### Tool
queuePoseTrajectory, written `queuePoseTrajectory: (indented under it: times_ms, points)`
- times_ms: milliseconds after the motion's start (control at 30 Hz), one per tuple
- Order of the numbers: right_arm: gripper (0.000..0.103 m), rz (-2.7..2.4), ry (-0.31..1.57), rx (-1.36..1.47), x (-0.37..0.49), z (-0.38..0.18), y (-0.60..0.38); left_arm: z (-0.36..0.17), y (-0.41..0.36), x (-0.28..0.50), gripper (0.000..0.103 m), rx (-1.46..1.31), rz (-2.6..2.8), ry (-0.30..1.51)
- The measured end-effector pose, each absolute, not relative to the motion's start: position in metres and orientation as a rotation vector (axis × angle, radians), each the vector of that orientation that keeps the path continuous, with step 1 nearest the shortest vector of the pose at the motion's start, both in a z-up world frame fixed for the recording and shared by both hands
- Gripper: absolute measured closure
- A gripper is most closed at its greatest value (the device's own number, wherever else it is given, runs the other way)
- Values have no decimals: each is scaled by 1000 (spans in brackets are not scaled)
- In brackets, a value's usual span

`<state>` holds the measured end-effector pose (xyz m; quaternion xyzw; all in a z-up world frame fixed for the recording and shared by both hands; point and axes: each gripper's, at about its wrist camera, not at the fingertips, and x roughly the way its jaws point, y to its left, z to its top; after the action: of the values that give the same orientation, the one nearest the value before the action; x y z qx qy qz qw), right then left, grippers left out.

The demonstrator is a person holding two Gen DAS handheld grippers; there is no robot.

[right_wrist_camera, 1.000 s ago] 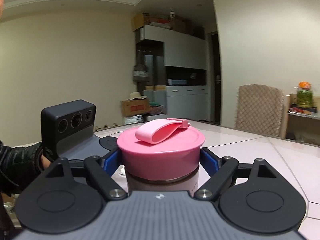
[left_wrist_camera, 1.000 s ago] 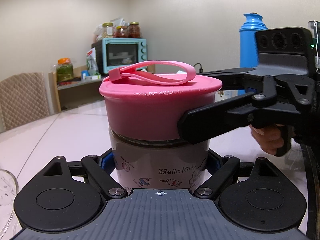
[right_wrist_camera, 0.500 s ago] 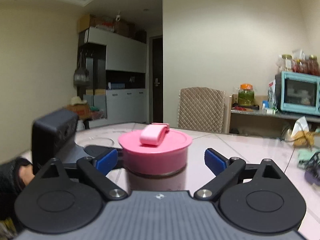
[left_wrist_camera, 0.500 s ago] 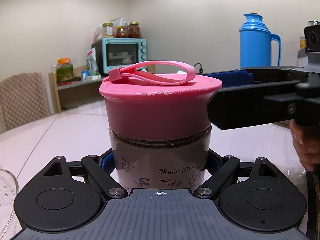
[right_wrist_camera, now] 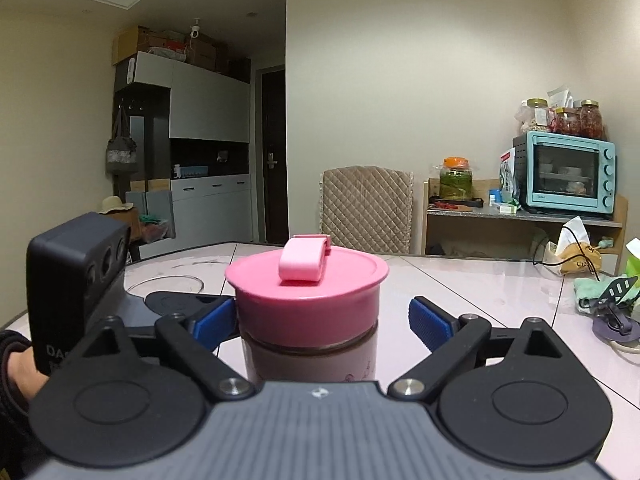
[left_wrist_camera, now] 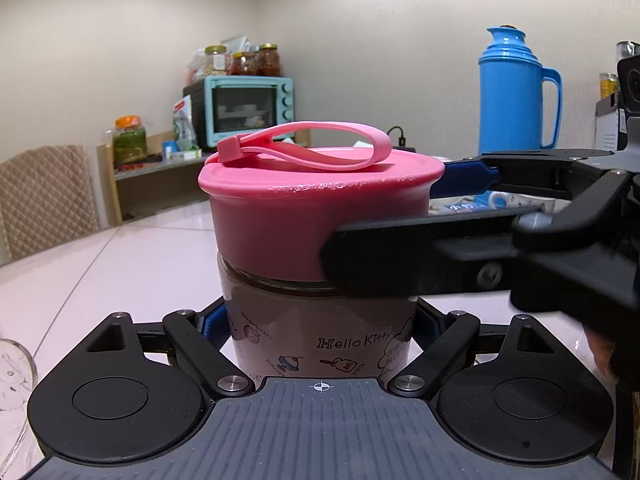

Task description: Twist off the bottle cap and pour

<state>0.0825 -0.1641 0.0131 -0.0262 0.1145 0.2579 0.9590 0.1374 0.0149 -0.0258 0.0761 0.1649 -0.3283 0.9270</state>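
While the left tool [left_wrist_camera: 320, 322] pinches the bottle [left_wrist_camera: 320, 320], right tool [right_wrist_camera: 320, 316] closing around the pink cap [right_wrist_camera: 306, 288].

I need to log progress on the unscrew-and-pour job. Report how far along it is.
Done: the left gripper is shut on the bottle, holding it upright on the table.
In hand: the right gripper straddles the pink cap, its jaws closing; a gap shows at its right pad, so it has no grip yet.
Left: the cap sits seated on the bottle; unscrewing and pouring remain.
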Motion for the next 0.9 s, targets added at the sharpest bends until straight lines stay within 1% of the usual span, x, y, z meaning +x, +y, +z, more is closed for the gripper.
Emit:
queuePoseTrajectory:
  times_ms: [500,600,700,900]
  points:
    - [9,491,219,-59,82,13,-147,-26,15,137,13,156,-673,338]
    - [11,486,222,-53,83,13,-144,-26,15,137,13,156,-673,338]
    - [18,479,224,-48,85,13,-143,-26,15,137,13,156,-673,338]
    - [18,528,232,-57,91,13,-151,-26,15,137,13,156,-673,338]
